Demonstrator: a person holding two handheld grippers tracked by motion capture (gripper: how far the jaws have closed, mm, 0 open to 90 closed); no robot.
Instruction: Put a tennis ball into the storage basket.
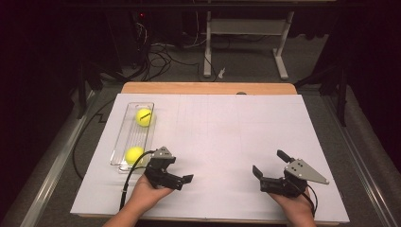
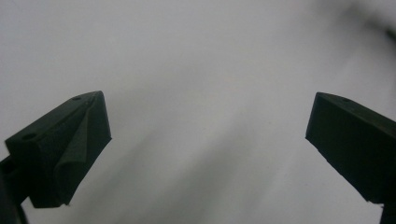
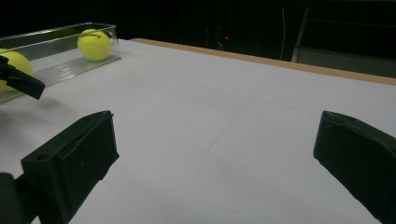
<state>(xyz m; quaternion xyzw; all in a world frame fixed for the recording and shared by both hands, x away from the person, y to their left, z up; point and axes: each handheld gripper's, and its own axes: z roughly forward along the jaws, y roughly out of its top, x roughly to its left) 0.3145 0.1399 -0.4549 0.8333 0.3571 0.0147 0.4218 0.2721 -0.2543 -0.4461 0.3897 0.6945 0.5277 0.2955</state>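
— Where do your tennis balls sit? 
— Both lie in the clear tray (image 1: 124,142) at the left of the table (image 1: 227,137): the far tennis ball (image 1: 144,117) toward the tray's back end, the near tennis ball (image 1: 134,154) at its front end, well apart.

— And your grippers? 
— Your left gripper (image 1: 183,180) rests near the table's front edge, just right of the tray's front end. Your right gripper (image 1: 270,165) lies well apart, toward the front right.

Two tennis balls (image 1: 143,117) (image 1: 134,154), one clear tray (image 1: 124,137), two hand-held grippers (image 1: 182,179) (image 1: 269,164)
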